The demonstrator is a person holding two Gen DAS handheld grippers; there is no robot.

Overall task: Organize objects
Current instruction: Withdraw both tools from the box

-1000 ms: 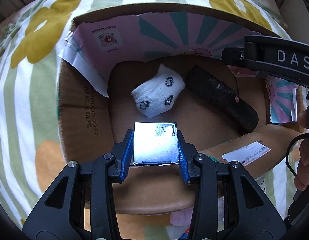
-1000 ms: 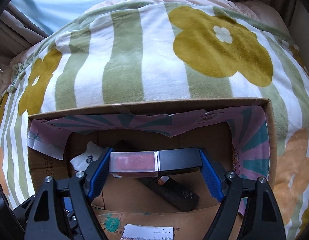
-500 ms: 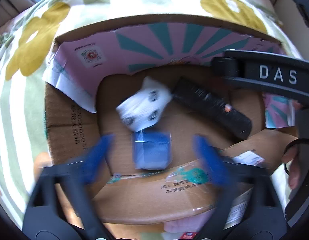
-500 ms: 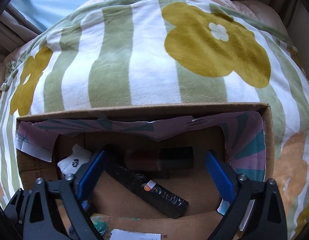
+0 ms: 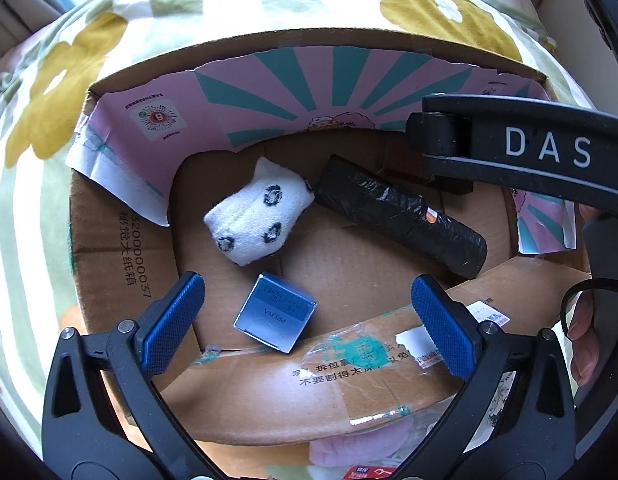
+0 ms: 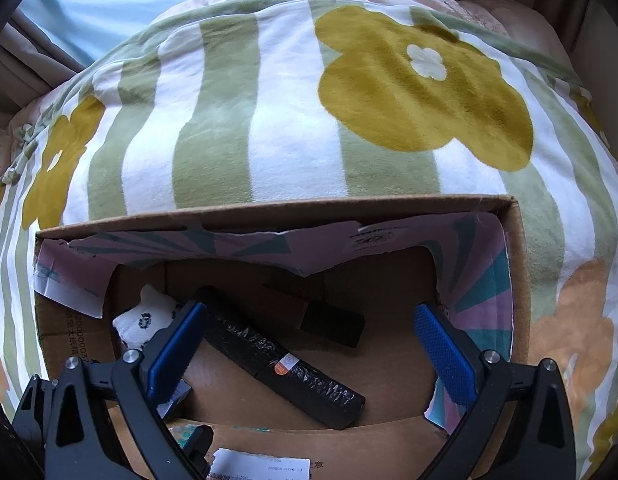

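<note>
An open cardboard box [image 5: 109,240] [image 6: 517,280] with a pink and teal lining sits on a flowered blanket. Inside lie a white sock with dark paw prints [image 5: 257,216] [image 6: 143,320], a long black wrapped roll [image 5: 401,216] [image 6: 281,360], a small blue carton [image 5: 275,312] and a dark tube with a black cap [image 6: 329,316]. My left gripper [image 5: 309,320] hovers open above the blue carton, holding nothing. My right gripper [image 6: 313,344] stands open over the box above the roll, also bare. Its arm, marked DAS [image 5: 549,148], crosses the left wrist view.
The striped blanket [image 6: 269,120] with yellow flowers surrounds the box. The box's near flap [image 5: 329,380] carries tape and a shipping label. A hand [image 5: 585,320] shows at the right edge of the left wrist view. Curtains [image 6: 29,60] hang behind.
Both grippers have opened. The blue carton dropped from the left one onto the box floor, and the dark tube fell from the right one to the back of the box.
</note>
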